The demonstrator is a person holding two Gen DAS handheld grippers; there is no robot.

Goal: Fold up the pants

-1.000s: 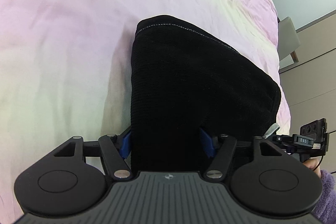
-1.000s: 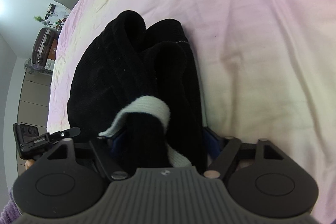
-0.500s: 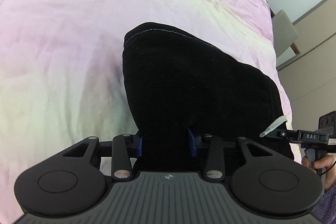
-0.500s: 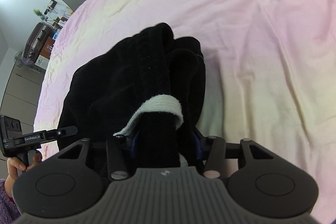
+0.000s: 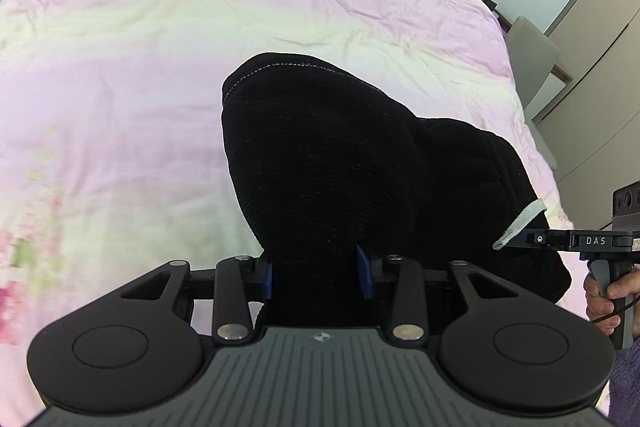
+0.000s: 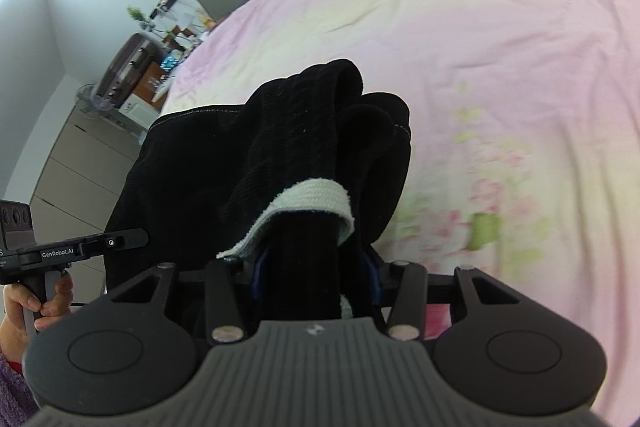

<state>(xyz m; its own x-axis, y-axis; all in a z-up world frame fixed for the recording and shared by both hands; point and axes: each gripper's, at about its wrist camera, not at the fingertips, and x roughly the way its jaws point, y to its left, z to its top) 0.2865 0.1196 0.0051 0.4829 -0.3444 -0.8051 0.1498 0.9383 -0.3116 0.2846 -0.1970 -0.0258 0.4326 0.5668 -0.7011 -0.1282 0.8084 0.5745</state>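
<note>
The black ribbed pants (image 5: 340,163) hung bunched at the centre of the frame above a pink bedspread, a white inner waistband (image 6: 308,201) turned out, white stitching along the upper hem.

The right tool (image 6: 316,277) is clamped on a bunched fold of the black pants (image 6: 248,171), its jaws having just closed in on the cloth. A white band (image 6: 308,197) crosses the gripped fold. The pants hang over the pink bed (image 6: 480,47). At near left, a hand (image 6: 28,303) holds the left tool (image 6: 120,239).
</note>
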